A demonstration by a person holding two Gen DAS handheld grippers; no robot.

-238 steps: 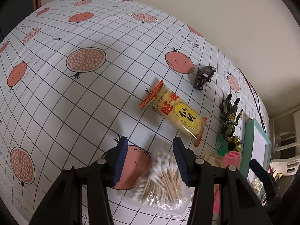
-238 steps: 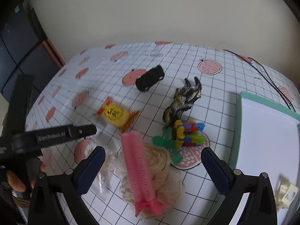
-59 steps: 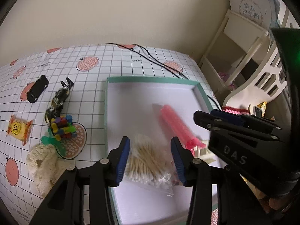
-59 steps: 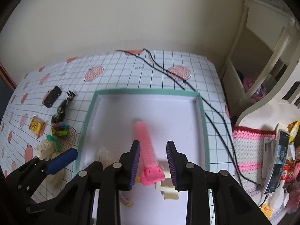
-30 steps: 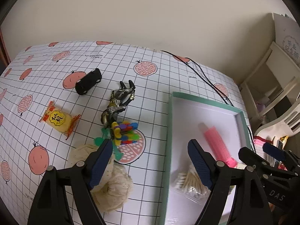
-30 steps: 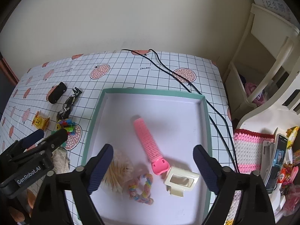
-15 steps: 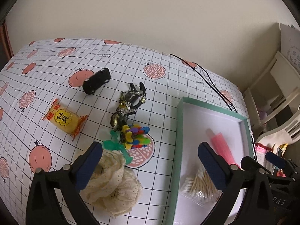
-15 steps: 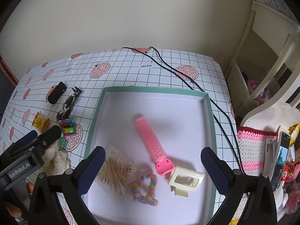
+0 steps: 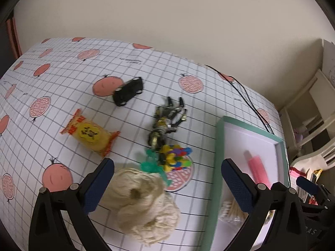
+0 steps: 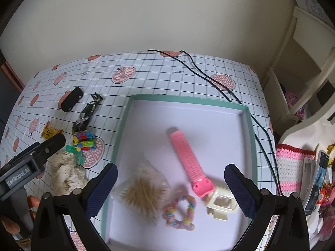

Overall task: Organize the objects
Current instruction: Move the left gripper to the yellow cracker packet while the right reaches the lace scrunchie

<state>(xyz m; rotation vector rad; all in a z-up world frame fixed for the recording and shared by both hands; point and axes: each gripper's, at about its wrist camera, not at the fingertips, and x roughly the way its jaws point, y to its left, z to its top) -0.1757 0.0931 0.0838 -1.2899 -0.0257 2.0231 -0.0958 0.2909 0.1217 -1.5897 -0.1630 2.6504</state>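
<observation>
Both grippers (image 9: pixel 167 181) (image 10: pixel 170 185) agape over pomegranate-print grid tablecloth (image 9: pixel 69 79); beige wall (image 9: pixel 167 21) behind.

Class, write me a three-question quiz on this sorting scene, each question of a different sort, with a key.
1. True or false: the pink comb lies inside the tray.
2. Which is still on the table? A) cotton swabs B) toy car C) beaded bracelet
3. Fill in: both the left gripper and the right gripper are ____.

Key: 1 true; 2 B; 3 open.
</observation>
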